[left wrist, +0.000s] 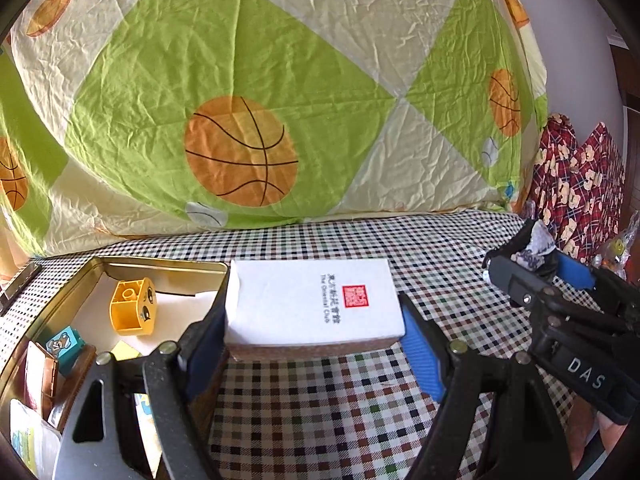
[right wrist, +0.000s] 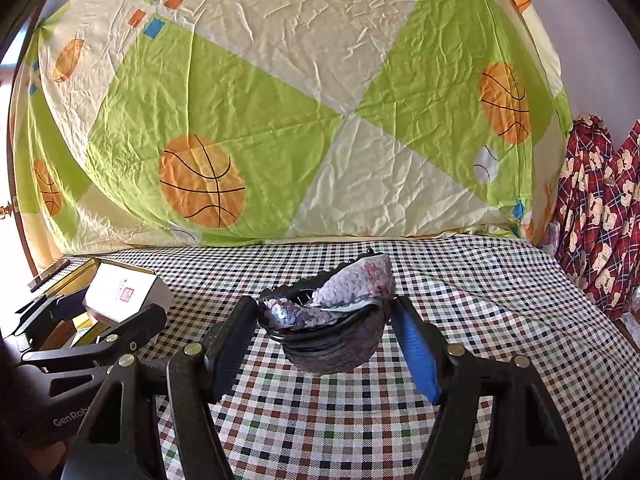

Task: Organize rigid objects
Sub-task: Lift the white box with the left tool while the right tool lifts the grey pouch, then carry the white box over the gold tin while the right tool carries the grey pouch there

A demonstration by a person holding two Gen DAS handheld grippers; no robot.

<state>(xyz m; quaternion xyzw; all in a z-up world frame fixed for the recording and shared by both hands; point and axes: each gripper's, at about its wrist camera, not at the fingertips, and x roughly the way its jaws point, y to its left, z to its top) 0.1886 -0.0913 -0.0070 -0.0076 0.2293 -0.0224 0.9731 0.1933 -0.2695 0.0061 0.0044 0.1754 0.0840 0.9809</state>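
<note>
Sitting dead centre of the left wrist view: white box (left wrist: 314,304) with a red stamp and small print on top, pinched between the blue pads of the left gripper (left wrist: 316,332) — jaws clamped on its two short sides. Looks lifted a little off the checked tablecloth (left wrist: 320,408), right beside the gold tin (left wrist: 160,266) at lower left of the frame, box edge just about at the tin's right wall. Inside the tin: yellow toy block (left wrist: 134,306) with cartoon eyes, a teal block with a bear picture (left wrist: 66,346), plus some brown and pale bits lower down, too cramped to name.

Over in the right wrist view, frame centre — sequined hair clip (right wrist: 332,320), silvery-purple scales over black teeth, gripped by the right gripper (right wrist: 324,336), fingers closed in against both ends. Hard to say whether it touches the cloth underneath. Same clip and gripper also poking in at the right edge of the left wrist view, well apart from the box.

Filling the upper half of both frames: crinkly green-and-cream basketball sheet (right wrist: 280,120). Far right: red plaid fabric with bears (right wrist: 600,208).
</note>
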